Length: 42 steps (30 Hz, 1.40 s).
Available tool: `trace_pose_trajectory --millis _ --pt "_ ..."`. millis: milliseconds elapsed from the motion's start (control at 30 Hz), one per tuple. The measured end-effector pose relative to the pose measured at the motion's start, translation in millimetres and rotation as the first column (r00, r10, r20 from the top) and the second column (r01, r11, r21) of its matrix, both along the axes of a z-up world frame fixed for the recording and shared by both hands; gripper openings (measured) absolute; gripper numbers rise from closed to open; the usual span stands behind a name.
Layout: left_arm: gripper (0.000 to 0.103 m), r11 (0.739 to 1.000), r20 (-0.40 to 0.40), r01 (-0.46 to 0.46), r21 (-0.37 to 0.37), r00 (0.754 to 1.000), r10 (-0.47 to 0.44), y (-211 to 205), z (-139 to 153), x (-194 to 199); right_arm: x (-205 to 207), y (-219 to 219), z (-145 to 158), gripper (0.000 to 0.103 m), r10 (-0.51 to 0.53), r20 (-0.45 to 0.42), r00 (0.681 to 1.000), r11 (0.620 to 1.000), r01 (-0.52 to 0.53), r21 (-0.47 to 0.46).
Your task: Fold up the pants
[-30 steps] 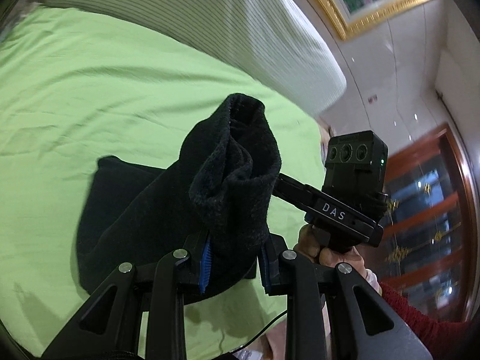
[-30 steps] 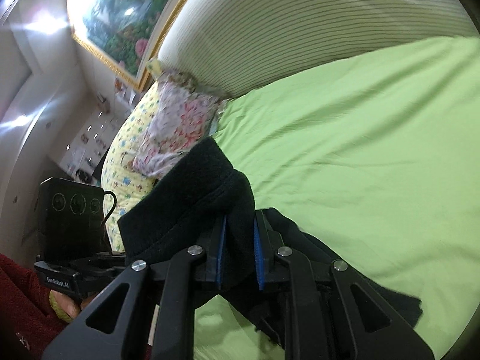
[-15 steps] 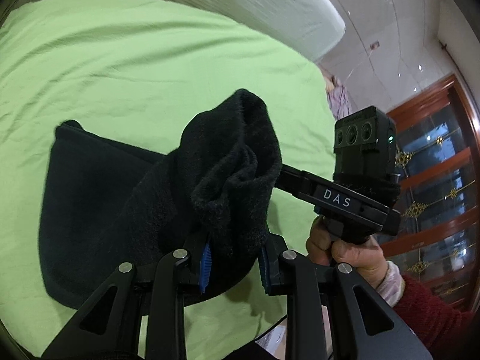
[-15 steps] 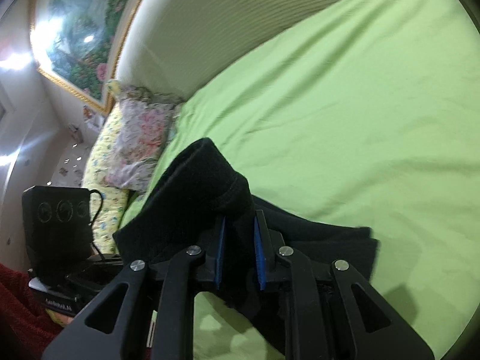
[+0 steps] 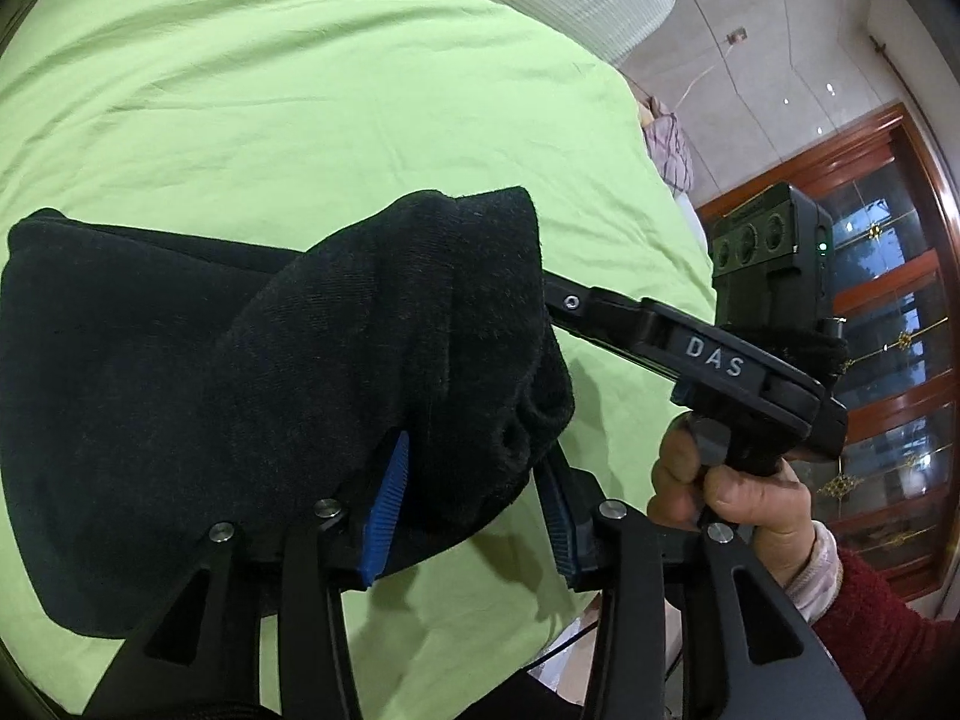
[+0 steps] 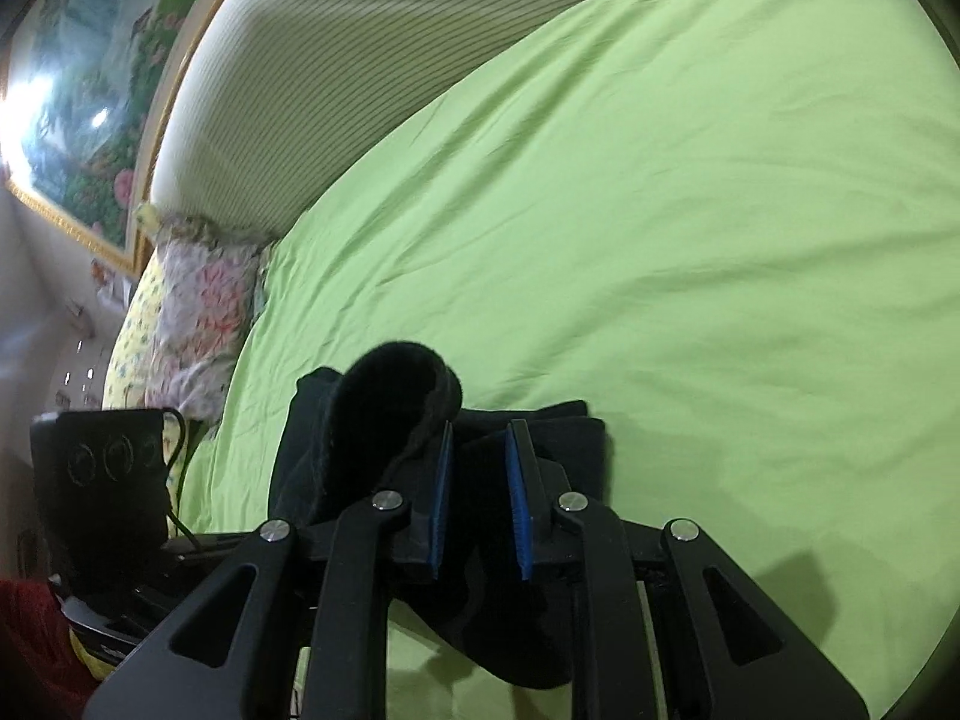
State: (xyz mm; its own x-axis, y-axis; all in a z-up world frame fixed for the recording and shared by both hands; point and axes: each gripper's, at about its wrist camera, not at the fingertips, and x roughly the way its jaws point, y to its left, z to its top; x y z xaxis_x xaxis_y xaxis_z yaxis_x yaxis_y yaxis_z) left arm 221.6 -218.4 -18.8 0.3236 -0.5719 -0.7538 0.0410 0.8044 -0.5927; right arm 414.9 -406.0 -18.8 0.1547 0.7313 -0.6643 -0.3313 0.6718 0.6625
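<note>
Two grippers work over a bed point(image 6: 690, 210) spread with a lime-green sheet, lightly creased. The black pants point(image 5: 150, 396) lie in a folded heap at the near edge of the bed, toward 6 o'clock in both views. The left gripper point(image 5: 474, 510) has its blue-padded jaws spread wide, with a bunched fold of the pants sitting loosely between them (the cloth touches the left pad, while the right pad stands clear of it). The right gripper point(image 6: 478, 498) has its jaws parted too; a rolled edge of the pants point(image 6: 384, 414) curls up just outside the left pad, and dark cloth lies behind the gap, so I cannot tell whether any is gripped. A striped headboard point(image 6: 360, 60) stands at 12 o'clock, floral pillows point(image 6: 192, 312) at 9 o'clock, and a gilt-framed painting point(image 6: 84, 120) hangs at 10 o'clock. From the left wrist view, a wooden glazed door point(image 5: 888, 312) shows at 3 o'clock.
</note>
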Motion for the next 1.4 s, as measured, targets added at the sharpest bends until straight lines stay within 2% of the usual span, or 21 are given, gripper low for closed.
trace_pose_trajectory --millis 133,233,367,500,767,900,1000,1233,1400 --pt "0.058 0.999 -0.019 0.009 -0.047 1.000 -0.010 -2.9 1.4 6.1 -1.9 -2.1 0.0 0.020 -0.027 -0.011 1.000 0.998 0.026 -0.065" --pt "0.062 0.994 -0.003 0.024 -0.102 1.000 -0.024 -4.9 9.6 13.6 -3.3 -7.0 0.9 0.027 -0.080 -0.016 0.997 0.990 0.078 -0.113" --pt "0.068 0.992 0.019 0.042 -0.117 0.999 -0.040 -1.6 22.5 13.5 -8.7 -15.4 7.6 0.050 -0.143 0.007 0.990 0.981 0.142 -0.135" --pt "0.068 0.992 0.016 0.005 -0.126 1.000 -0.003 15.7 25.0 8.4 -15.3 -18.1 16.2 0.060 -0.164 0.033 0.986 0.976 0.167 -0.138" --pt "0.076 0.986 0.024 -0.128 -0.107 0.991 0.132 57.8 27.3 4.1 -31.1 4.3 37.9 0.066 -0.144 0.095 0.985 0.975 0.158 -0.157" --pt "0.078 0.975 0.013 -0.207 -0.086 0.978 0.209 85.0 20.3 -7.6 -44.2 14.6 46.9 0.067 -0.192 0.155 0.969 0.954 0.221 -0.202" --pt "0.079 0.963 0.000 -0.260 -0.064 0.965 0.261 102.4 16.5 -9.5 -51.1 21.0 48.3 0.073 -0.214 0.184 0.959 0.940 0.254 -0.226" --pt "0.081 0.940 -0.035 -0.341 -0.024 0.940 0.341 124.4 4.5 -8.5 -57.1 41.7 30.2 0.076 -0.210 0.144 0.967 0.929 0.243 -0.279" --pt "0.081 0.935 -0.067 -0.353 -0.016 0.934 0.352 139.1 -9.0 -13.1 -57.9 38.1 15.3 0.077 -0.220 0.097 0.971 0.929 0.239 -0.282"
